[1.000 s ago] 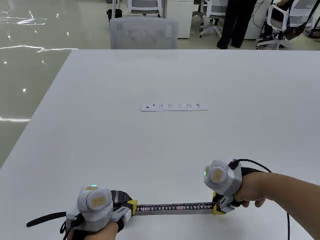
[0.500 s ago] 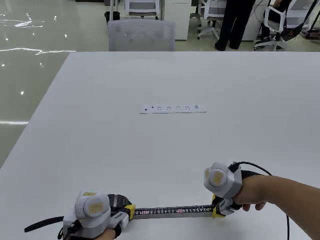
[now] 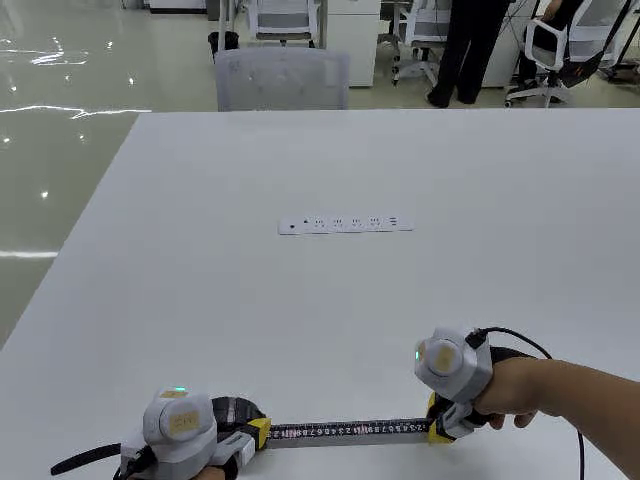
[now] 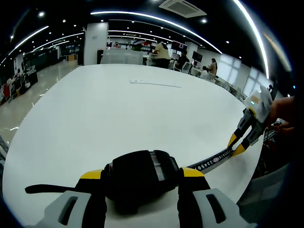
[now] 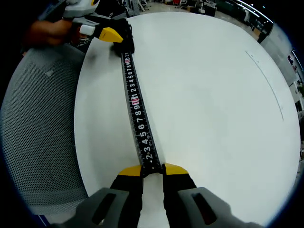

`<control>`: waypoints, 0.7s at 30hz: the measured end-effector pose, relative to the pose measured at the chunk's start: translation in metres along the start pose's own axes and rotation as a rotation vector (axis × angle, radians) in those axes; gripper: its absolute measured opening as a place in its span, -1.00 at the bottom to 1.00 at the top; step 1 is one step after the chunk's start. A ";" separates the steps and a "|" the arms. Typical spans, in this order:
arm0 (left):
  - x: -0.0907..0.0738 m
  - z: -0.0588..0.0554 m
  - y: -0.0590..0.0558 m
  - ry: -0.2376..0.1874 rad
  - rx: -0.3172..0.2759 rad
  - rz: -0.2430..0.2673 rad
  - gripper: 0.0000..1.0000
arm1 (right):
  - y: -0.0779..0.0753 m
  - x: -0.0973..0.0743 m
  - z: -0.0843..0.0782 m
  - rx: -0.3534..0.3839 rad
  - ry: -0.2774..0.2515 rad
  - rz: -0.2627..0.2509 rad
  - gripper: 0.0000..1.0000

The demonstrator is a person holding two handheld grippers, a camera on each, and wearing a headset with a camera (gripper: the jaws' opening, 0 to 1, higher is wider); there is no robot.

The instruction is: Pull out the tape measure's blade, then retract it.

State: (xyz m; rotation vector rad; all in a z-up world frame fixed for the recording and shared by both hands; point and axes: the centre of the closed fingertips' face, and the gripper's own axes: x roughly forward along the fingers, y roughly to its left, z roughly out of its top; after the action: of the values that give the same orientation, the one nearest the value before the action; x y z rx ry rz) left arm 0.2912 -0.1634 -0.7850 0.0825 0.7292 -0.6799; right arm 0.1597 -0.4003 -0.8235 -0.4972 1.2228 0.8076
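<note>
1. The tape measure [image 3: 232,410] is a rounded, matte black case with a black wrist strap [image 3: 85,460] lying off to its left. Its blade [image 3: 345,432] is a flat dark strip with pale printed numbers, stretched along the near edge of the smooth white tabletop [image 3: 300,310].
2. Other stuff: a flat white power strip [image 3: 345,224] sits mid-tabletop, well apart from the tape, and a grey mesh chair [image 3: 283,78] stands at the far edge.
3. The left gripper [image 4: 142,174] sits low on the tabletop, its yellow-tipped fingers [image 4: 92,176] clamped on both sides of the case.
4. The right gripper [image 5: 152,170] has its fingers [image 5: 175,170] pinched on the blade's tip end. A hand [image 3: 500,385] reaching in from the right holds it, with a black cable [image 3: 515,335] looping off behind.
</note>
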 end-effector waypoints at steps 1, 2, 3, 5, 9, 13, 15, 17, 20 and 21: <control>0.000 0.000 0.000 0.002 -0.001 -0.005 0.14 | 0.001 0.000 0.001 0.001 -0.013 0.004 -0.72; 0.000 0.000 -0.001 0.003 0.005 -0.010 0.14 | 0.002 0.001 0.001 0.012 -0.025 0.006 -0.72; 0.000 0.000 -0.001 0.005 0.007 -0.012 0.14 | 0.002 0.001 0.002 0.018 -0.033 0.007 -0.72; 0.000 -0.001 -0.001 0.005 0.006 -0.015 0.14 | 0.002 0.001 0.003 0.018 -0.040 0.005 -0.72; 0.000 -0.001 -0.002 0.008 0.005 -0.016 0.14 | 0.004 0.002 0.005 0.011 -0.049 0.004 -0.72; 0.000 -0.001 -0.002 0.008 0.003 -0.013 0.14 | 0.004 0.002 0.007 0.016 -0.053 0.002 -0.73; 0.000 -0.001 -0.002 0.010 0.003 -0.013 0.14 | 0.004 0.003 0.008 0.013 -0.054 0.000 -0.73; 0.000 -0.001 -0.002 0.011 0.002 -0.013 0.14 | 0.004 0.003 0.008 0.012 -0.056 -0.002 -0.73; 0.000 -0.001 -0.002 0.012 0.000 -0.010 0.14 | 0.003 0.003 0.010 0.009 -0.062 -0.007 -0.73; 0.000 -0.001 -0.002 0.012 0.000 -0.010 0.14 | 0.003 0.003 0.010 0.008 -0.062 -0.008 -0.73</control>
State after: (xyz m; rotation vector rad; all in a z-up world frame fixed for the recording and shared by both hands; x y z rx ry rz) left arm 0.2895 -0.1646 -0.7856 0.0829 0.7420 -0.6894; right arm 0.1640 -0.3899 -0.8234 -0.4669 1.1656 0.8055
